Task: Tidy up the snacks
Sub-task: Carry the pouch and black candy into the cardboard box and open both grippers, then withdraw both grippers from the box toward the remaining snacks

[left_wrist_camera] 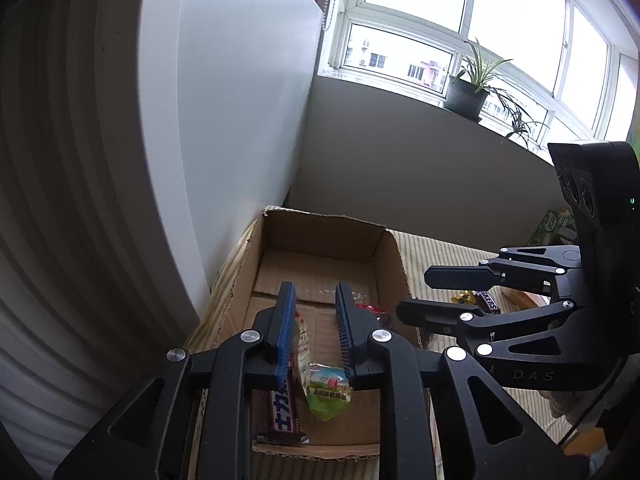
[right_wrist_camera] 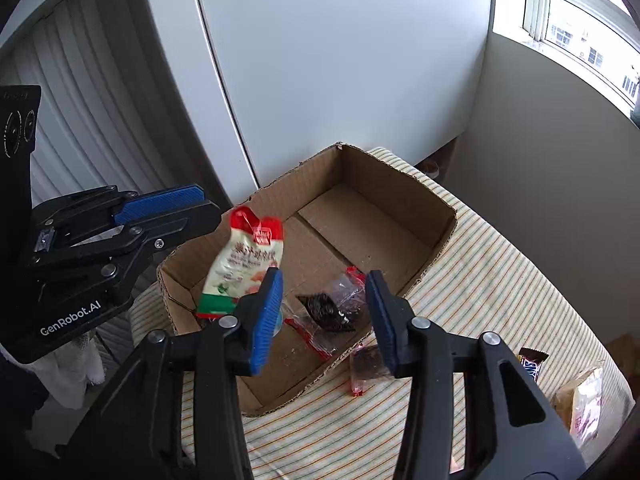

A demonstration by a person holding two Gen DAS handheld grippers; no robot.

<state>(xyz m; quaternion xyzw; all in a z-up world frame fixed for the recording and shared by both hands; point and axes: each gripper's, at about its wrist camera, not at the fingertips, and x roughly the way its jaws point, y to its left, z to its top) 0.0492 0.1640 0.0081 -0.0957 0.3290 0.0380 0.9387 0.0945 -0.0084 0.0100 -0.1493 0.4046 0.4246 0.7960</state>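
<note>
An open cardboard box (left_wrist_camera: 390, 258) (right_wrist_camera: 436, 204) sits on a striped tablecloth. My left gripper (left_wrist_camera: 316, 304) is open above the box; a red, white and green snack packet (right_wrist_camera: 240, 264) hangs in mid-air just below its fingers, seen edge-on in the left wrist view (left_wrist_camera: 302, 344). In the box lie a brown chocolate bar (left_wrist_camera: 280, 412), a green packet (left_wrist_camera: 328, 392) and a clear bag of dark snacks (right_wrist_camera: 336, 304). My right gripper (right_wrist_camera: 324, 300) (left_wrist_camera: 412, 294) is open and empty over the box's right wall.
On the cloth right of the box lie a small clear-wrapped dark snack (right_wrist_camera: 366, 366), a Snickers bar (right_wrist_camera: 530, 364) (left_wrist_camera: 488, 300) and a pinkish bag (right_wrist_camera: 584, 408). A white cabinet (right_wrist_camera: 340, 60) stands behind the box. A potted plant (left_wrist_camera: 472, 84) sits on the windowsill.
</note>
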